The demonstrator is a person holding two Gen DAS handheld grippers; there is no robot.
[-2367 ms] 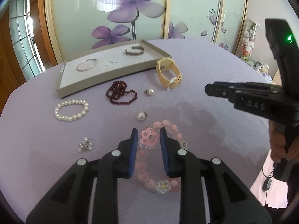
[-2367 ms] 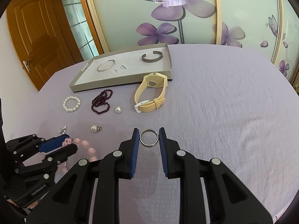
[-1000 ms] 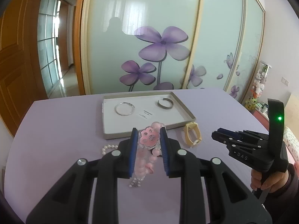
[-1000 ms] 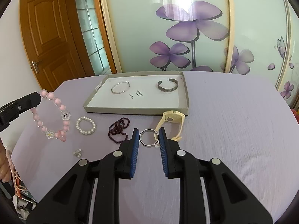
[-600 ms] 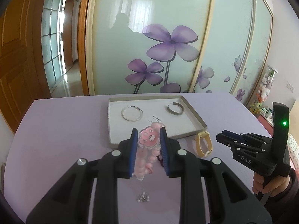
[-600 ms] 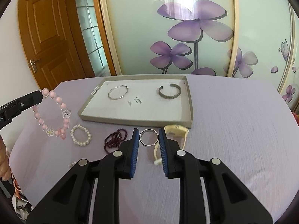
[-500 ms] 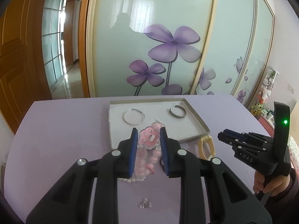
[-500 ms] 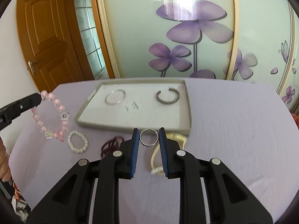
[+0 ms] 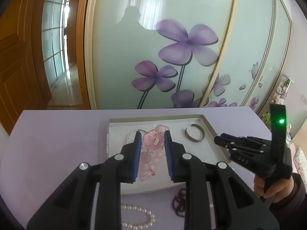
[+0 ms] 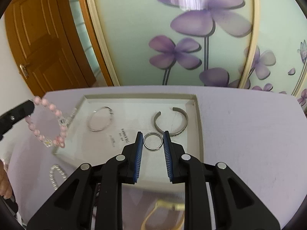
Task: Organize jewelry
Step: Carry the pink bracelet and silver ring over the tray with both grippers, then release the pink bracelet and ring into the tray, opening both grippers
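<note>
Both your grippers had advanced over the tray (image 10: 198, 126) since half a second before. Your left gripper (image 9: 151, 140) pinched the pink bead bracelet (image 9: 152, 141), its dangling loop partly hidden. Your right gripper (image 10: 153, 138) clamped the silver ring (image 10: 153, 141) near the cuff bangle (image 10: 170, 121). Blur obscured the yellow watch (image 10: 163, 214).

Left claw (image 9: 151, 141) clamping pink bracelet (image 9: 153, 141) over tray (image 9: 214, 132), right claw (image 9: 220, 140) beside
</note>
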